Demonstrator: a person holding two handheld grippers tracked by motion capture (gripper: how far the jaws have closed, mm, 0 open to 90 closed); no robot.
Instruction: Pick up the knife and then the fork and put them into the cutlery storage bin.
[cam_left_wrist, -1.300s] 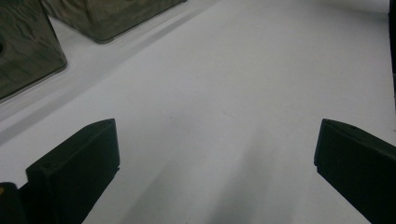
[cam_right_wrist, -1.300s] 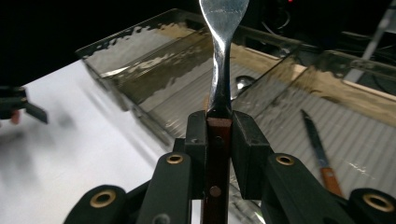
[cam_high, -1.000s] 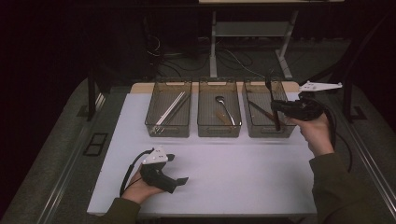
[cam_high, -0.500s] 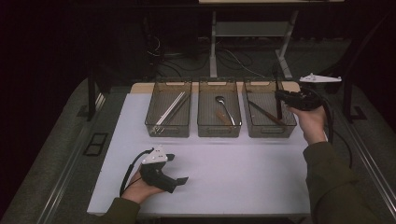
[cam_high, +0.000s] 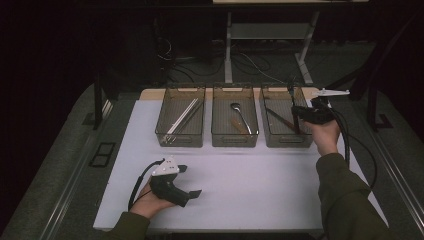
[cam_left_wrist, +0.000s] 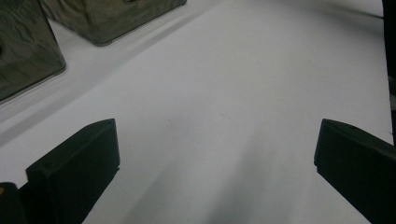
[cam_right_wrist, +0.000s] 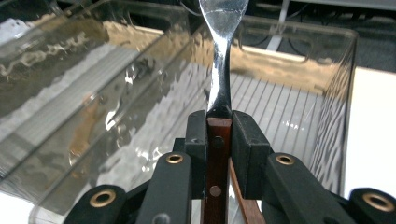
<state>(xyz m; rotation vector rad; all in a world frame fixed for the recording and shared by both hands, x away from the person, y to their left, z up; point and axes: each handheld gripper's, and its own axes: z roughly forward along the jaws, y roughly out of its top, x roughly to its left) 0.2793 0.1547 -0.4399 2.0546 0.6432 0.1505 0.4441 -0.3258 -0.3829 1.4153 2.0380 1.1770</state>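
Note:
My right gripper (cam_high: 296, 118) is over the right clear bin (cam_high: 285, 142), shut on the wooden handle of a metal utensil (cam_high: 291, 95) that stands nearly upright. In the right gripper view the jaws (cam_right_wrist: 218, 122) clamp the riveted handle, and the utensil's shiny neck (cam_right_wrist: 220, 70) rises in front of the right bin's wall (cam_right_wrist: 327, 93). My left gripper (cam_high: 192, 180) lies on the white mat (cam_high: 250, 180) near the front left, held in a hand. It is open; the left gripper view shows bare white mat between its jaws (cam_left_wrist: 219, 135).
The middle bin (cam_high: 235, 143) holds a spoon (cam_high: 241, 114). The left bin (cam_high: 180, 141) holds long pale sticks (cam_high: 184, 116). Another wooden-handled piece (cam_high: 278, 118) lies in the right bin. Table legs and cables lie beyond the table's far edge.
My right hand has shifted over the right bin and sunk a little, with the utensil still clamped and now standing more upright. The left hand has stayed in place.

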